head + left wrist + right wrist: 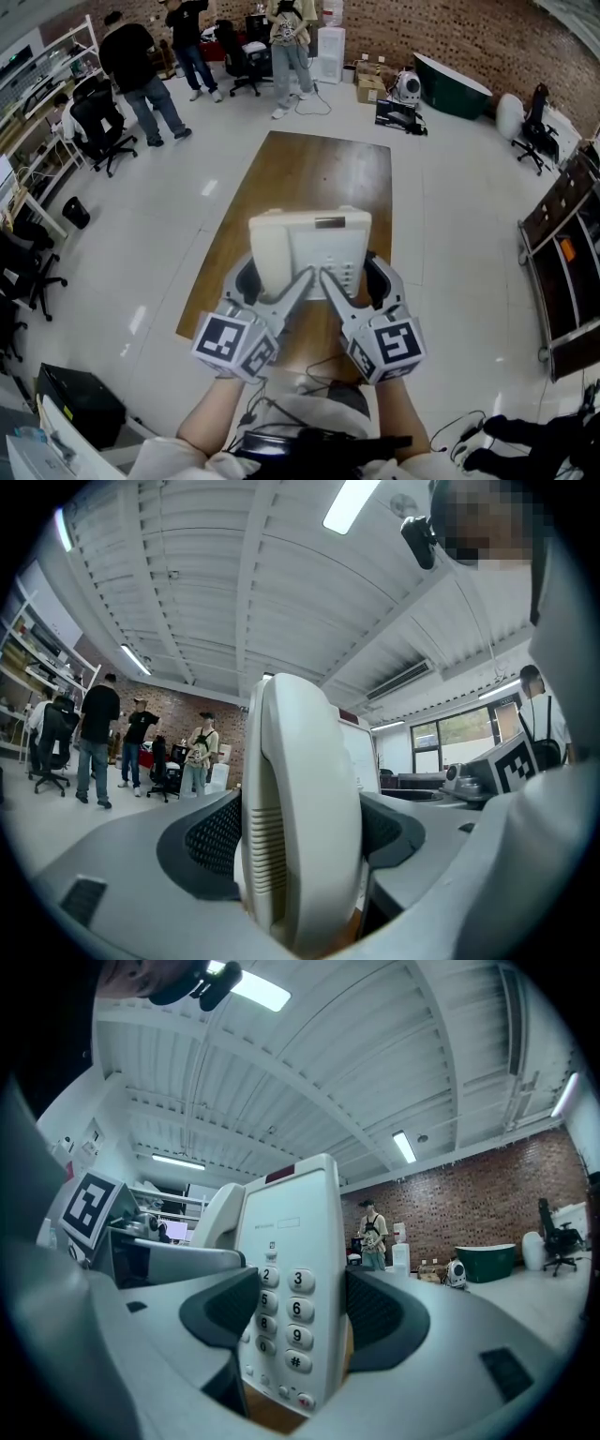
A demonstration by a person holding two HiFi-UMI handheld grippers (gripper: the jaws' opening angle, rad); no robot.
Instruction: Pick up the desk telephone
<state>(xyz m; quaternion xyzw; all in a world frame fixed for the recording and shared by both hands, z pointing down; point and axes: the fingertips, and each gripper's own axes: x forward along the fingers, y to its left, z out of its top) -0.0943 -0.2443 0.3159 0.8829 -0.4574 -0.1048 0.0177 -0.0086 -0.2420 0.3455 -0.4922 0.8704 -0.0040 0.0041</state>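
Observation:
A white desk telephone (309,246) hangs over the brown wooden table (319,169), gripped at its near edge by both grippers. My left gripper (277,279) is shut on the handset side; in the left gripper view the ribbed handset (300,761) fills the gap between the dark pads (214,841) of the left gripper (300,844). My right gripper (356,279) is shut on the keypad side. The right gripper view shows the number keys (292,1309) between both pads (382,1321) of the right gripper (302,1316), with table wood below.
Several people (141,66) stand at the far end of the room by office chairs (98,127). A dark shelf unit (562,253) lines the right wall, a green tub (450,84) sits at the back. Cables (309,384) lie near my body, a black box (80,403) at lower left.

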